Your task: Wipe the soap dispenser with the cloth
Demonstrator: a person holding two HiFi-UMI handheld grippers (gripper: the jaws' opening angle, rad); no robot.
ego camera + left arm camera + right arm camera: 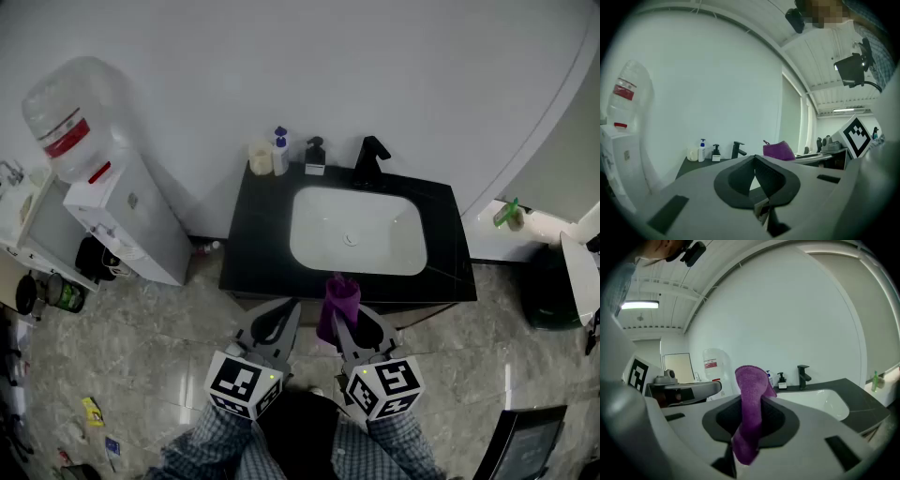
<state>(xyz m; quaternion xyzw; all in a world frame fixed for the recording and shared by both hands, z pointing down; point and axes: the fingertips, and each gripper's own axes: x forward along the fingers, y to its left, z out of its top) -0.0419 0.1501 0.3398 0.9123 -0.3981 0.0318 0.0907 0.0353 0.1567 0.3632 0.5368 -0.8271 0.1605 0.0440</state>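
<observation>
— What's the layout?

— A black counter point(253, 246) with a white sink point(356, 230) set into it. Both grippers hover off the sink's near edge, well apart from anything on the counter, so I'd judge the wiping hasn't begun.

— What are they carrying?

— The right gripper point(339, 323) is clamped on a purple cloth point(339, 298). It is pinched low, so a loose fold stands above the jaws, which leaves a free pad to rub with. The left gripper point(754, 159), just beside it, has its jaws closed together on nothing. It is probably free to steady the bottle.

— And the target?

— The dispenser point(315, 157), a black pump over a pale label, stands upright behind the sink's far left corner, between the tap point(370, 159) and a blue-capped bottle point(279, 152). Reaching it means carrying the cloth across the sink. With neighbours that near, I'd expect a careless sweep to knock something over.
</observation>
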